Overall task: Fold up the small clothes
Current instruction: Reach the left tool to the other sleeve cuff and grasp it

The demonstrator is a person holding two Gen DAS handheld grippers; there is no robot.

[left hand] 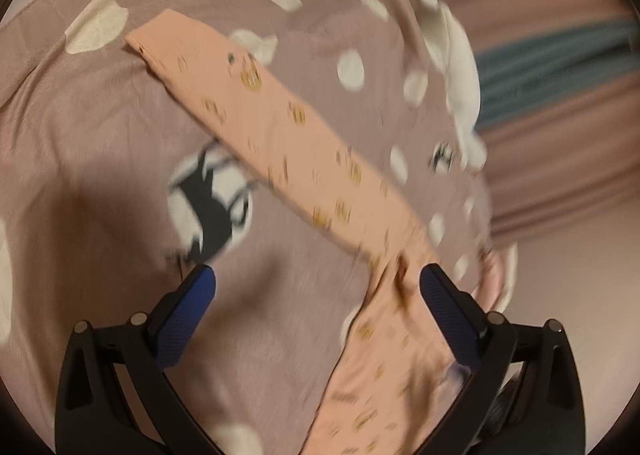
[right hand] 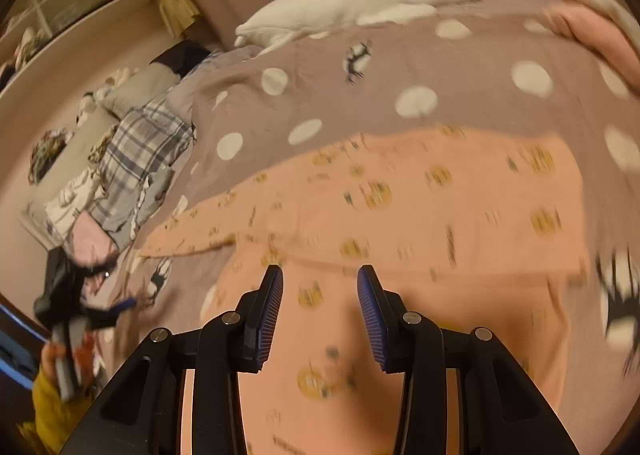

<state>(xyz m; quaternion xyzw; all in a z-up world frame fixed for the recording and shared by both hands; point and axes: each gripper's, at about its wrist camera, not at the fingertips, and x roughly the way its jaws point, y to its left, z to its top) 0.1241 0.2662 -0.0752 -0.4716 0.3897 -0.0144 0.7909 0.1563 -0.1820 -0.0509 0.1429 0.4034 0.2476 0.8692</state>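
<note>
I count one peach printed garment (left hand: 304,159) spread on the spotted bedspread (left hand: 100,127), one plush goose (right hand: 352,5) near the far edge, one plaid heap (right hand: 140,159) at the bedside. My left gripper (left hand: 317,279) gapes wide, holding nothing; my right gripper (right hand: 320,279) stands part open above the cloth, empty. Blur smears the print; the garment's lower end is cut off.

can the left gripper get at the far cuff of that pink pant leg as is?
Probably yes. The left gripper is open, and the pink pant leg lies flat on the bedspread with nothing over its far cuff. It would need to move forward.
</note>
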